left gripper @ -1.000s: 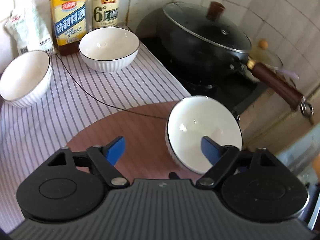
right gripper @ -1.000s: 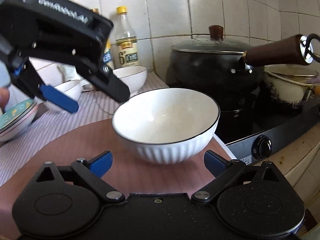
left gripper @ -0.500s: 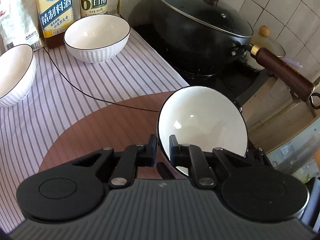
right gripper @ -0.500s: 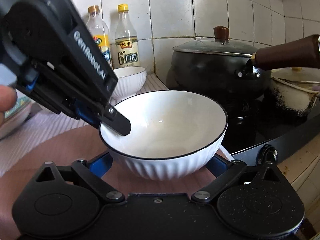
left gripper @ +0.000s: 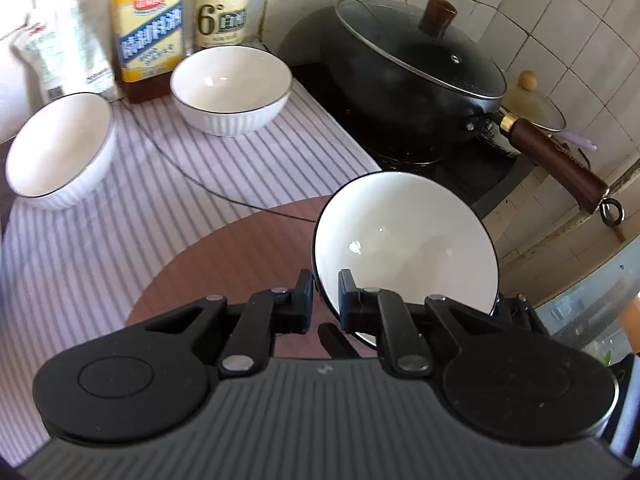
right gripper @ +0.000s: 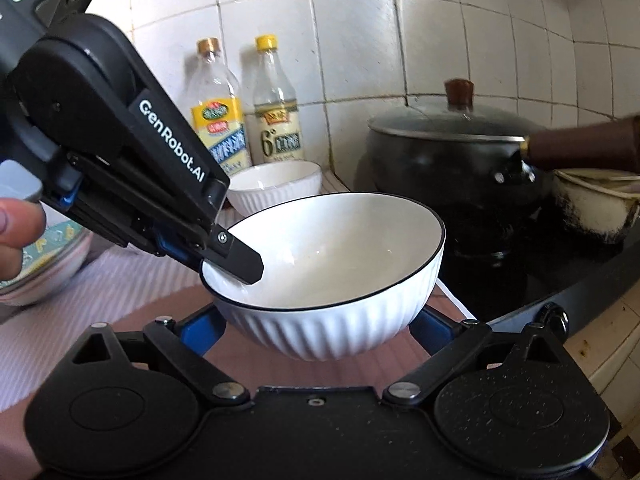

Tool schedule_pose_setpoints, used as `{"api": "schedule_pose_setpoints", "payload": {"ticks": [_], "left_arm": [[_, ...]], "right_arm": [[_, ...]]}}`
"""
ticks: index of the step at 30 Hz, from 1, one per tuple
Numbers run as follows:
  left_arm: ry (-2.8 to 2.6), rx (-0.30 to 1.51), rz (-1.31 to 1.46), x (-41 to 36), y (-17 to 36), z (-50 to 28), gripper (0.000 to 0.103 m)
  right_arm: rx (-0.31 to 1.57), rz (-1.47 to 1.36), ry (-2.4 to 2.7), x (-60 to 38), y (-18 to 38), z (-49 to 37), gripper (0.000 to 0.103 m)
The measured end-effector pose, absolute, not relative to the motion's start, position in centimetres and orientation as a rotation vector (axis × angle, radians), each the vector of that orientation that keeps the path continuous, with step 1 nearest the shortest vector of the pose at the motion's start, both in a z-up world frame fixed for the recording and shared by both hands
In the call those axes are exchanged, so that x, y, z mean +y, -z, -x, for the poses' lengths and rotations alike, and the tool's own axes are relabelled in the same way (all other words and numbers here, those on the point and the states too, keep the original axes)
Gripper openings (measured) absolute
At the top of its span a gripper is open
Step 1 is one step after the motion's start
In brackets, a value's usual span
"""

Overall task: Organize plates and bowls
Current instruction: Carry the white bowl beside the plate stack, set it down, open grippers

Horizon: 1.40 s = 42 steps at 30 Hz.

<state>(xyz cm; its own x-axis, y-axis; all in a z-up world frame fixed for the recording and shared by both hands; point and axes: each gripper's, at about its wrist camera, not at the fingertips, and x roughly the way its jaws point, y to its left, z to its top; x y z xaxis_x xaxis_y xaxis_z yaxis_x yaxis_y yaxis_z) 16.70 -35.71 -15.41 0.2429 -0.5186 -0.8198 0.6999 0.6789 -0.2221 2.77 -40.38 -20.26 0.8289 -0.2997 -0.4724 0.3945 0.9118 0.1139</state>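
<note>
A white ribbed bowl with a black rim (left gripper: 404, 240) is gripped at its near-left rim by my left gripper (left gripper: 325, 300), which is shut on it. In the right wrist view the same bowl (right gripper: 332, 264) is tilted and lifted off the brown round mat (right gripper: 320, 368), with the left gripper (right gripper: 234, 258) pinching its left rim. My right gripper (right gripper: 316, 330) is open, its blue pads on either side of the bowl's base; contact is unclear. Two more white bowls stand on the striped cloth, one at the back (left gripper: 231, 89) and one at the left (left gripper: 60, 150).
A black lidded wok (left gripper: 416, 64) with a wooden handle (left gripper: 560, 164) sits on the stove at right. Two bottles (left gripper: 148, 28) and a bag (left gripper: 60, 56) stand by the tiled wall. Patterned plates (right gripper: 44, 256) are stacked at the left. An enamel pot (right gripper: 596, 204) is at far right.
The left gripper closed on the bowl's rim and has raised and tilted it. The right gripper has come in under the bowl, still open.
</note>
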Motion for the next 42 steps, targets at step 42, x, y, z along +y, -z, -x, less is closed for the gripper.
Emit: {"api": "schedule_pose_setpoints", "payload": {"ticks": [42], "left_arm": [[0.498, 1.071, -0.027, -16.4, 16.6, -23.5, 0.011]], "right_arm": [[0.562, 0.027, -0.093, -26.5, 20.4, -13.7, 0.100]]}}
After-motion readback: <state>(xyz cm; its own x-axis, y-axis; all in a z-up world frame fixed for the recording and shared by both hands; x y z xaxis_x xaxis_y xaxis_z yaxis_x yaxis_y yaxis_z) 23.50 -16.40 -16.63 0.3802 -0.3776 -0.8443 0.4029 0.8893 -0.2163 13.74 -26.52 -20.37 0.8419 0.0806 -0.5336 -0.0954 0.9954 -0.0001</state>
